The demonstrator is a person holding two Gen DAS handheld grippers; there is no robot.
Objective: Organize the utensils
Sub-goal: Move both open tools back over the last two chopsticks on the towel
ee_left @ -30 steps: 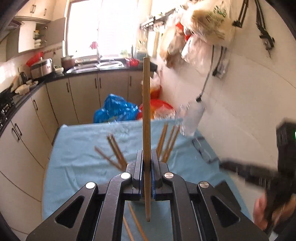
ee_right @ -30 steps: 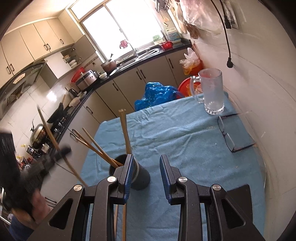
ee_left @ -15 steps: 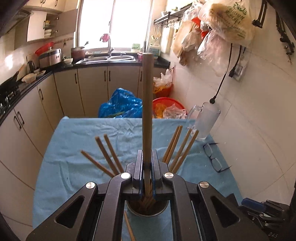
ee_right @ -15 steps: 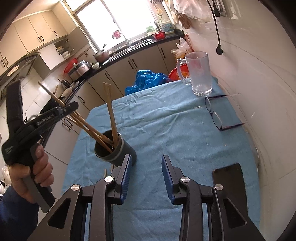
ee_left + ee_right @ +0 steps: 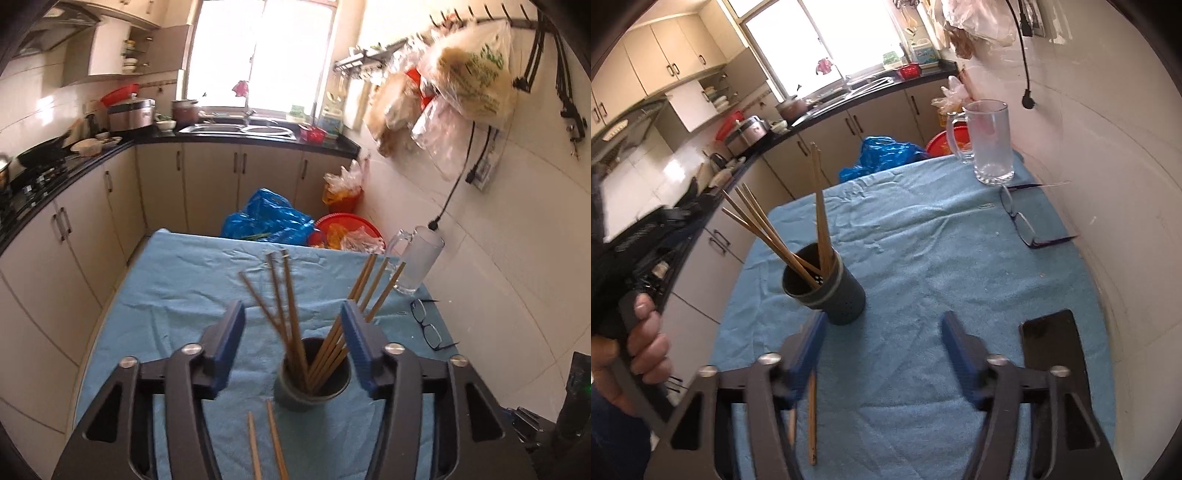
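Observation:
A dark round holder [image 5: 313,387] stands on the blue cloth with several wooden chopsticks [image 5: 286,302] fanned out of it. My left gripper [image 5: 293,354] is open and empty just above and in front of it. Two loose chopsticks [image 5: 275,443] lie on the cloth between its fingers. In the right wrist view the holder [image 5: 829,284] sits left of centre and my right gripper [image 5: 882,354] is open and empty near the table's front. One loose chopstick [image 5: 812,417] lies under its left finger. The hand holding the left gripper [image 5: 631,332] shows at the left.
A glass mug [image 5: 991,151] stands at the table's far right corner, with spectacles [image 5: 1023,221] in front of it. A black phone [image 5: 1052,354] lies near the right front. The tiled wall runs along the right edge. Bags and a red basin [image 5: 343,229] sit beyond the table.
My left gripper has opened and let go of the upright chopstick, which now stands in the holder. My right gripper has opened wider and moved a little back.

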